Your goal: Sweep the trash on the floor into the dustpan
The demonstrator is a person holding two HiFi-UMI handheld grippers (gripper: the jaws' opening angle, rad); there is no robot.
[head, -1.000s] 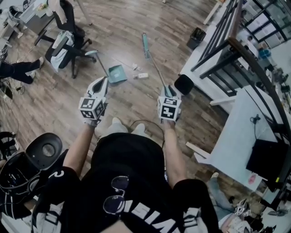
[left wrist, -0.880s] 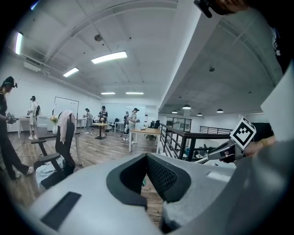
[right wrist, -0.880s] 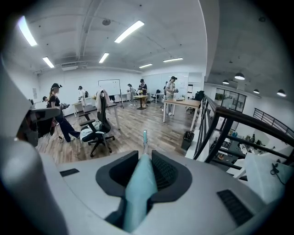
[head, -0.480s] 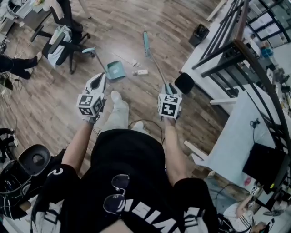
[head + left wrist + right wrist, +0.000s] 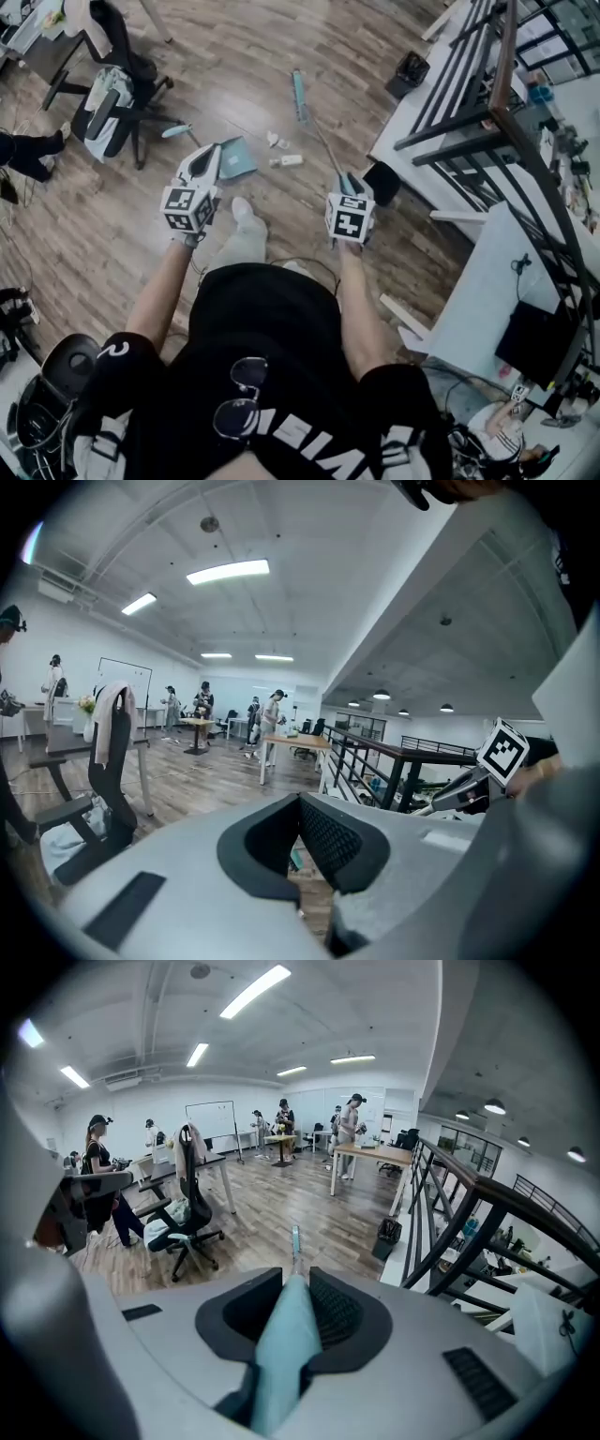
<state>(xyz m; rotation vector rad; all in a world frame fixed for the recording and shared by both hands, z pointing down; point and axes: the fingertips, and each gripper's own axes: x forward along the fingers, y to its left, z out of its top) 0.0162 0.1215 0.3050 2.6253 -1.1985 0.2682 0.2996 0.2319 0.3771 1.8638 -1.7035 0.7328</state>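
Observation:
A teal dustpan (image 5: 236, 157) stands on the wood floor, and its long handle (image 5: 176, 131) leans away to the left. Small white trash pieces (image 5: 289, 161) lie just right of it. My left gripper (image 5: 207, 161) hovers beside the dustpan without holding it. Its pads meet with nothing between them (image 5: 300, 827). My right gripper (image 5: 349, 184) is shut on the teal broom handle (image 5: 286, 1354). The broom runs forward to its teal head (image 5: 299, 94), which rests on the floor beyond the trash.
An office chair (image 5: 112, 103) draped with cloth stands at the left. A black bin (image 5: 409, 70) and a black railing (image 5: 469, 112) are at the right, with a white desk (image 5: 497, 272) below them. A black object (image 5: 380, 178) sits beside my right gripper. People stand far off.
The person has stepped forward, one foot now ahead, so the dustpan and trash lie closer to both grippers. The dustpan and trash have not shifted on the floor.

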